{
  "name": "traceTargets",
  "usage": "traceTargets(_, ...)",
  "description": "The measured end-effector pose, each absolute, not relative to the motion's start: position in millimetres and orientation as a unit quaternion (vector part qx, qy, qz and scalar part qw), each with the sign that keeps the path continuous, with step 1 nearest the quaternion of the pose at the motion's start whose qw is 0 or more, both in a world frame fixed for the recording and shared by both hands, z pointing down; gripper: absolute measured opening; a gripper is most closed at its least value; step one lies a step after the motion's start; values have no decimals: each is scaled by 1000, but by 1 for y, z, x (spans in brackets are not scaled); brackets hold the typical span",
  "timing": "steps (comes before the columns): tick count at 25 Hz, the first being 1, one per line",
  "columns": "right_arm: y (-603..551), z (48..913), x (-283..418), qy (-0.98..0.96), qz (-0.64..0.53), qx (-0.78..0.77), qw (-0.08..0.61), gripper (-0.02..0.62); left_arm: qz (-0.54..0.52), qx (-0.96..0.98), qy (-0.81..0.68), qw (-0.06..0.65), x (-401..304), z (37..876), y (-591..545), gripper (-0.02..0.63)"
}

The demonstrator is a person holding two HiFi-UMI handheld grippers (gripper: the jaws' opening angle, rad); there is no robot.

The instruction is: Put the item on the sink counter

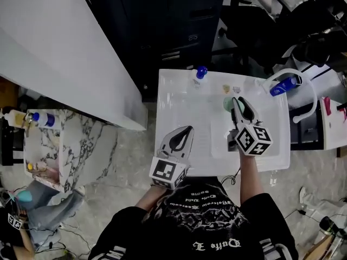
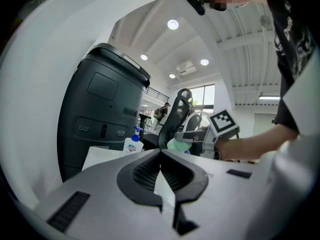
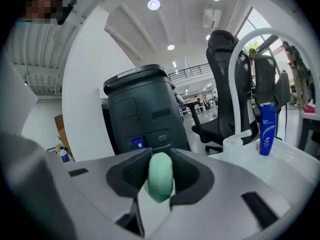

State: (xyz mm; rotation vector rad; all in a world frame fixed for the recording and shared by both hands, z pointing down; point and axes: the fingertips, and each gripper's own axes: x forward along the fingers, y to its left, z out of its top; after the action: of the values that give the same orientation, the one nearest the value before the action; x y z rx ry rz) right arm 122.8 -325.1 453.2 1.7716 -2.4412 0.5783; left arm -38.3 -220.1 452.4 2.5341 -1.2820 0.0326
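Spanning the middle of the head view, the white sink counter (image 1: 169, 118) carries a faucet (image 1: 307, 93) and a blue bottle (image 1: 284, 85) at its far right, and a pump bottle (image 1: 200, 73) at its far edge. The left gripper (image 1: 185, 132) hovers over the near left with its jaws pressed together on nothing. The right gripper (image 1: 236, 102) clamps the mint-green item (image 1: 228, 103), a rounded bar held above the far middle. Smooth and curved, it could squirt from the pads or, if let go high, skid toward the bottles.
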Motion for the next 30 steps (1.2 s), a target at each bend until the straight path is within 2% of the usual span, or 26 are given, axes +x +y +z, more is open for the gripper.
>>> traceTargets(12,-421,517,132,-793,264,544,75,115,46,858,-487,156,-37,463,-263,6)
traceTargets(30,-460,588,137,-785,321,518,111,115,74,845,-496,186,-25,490,-275,7)
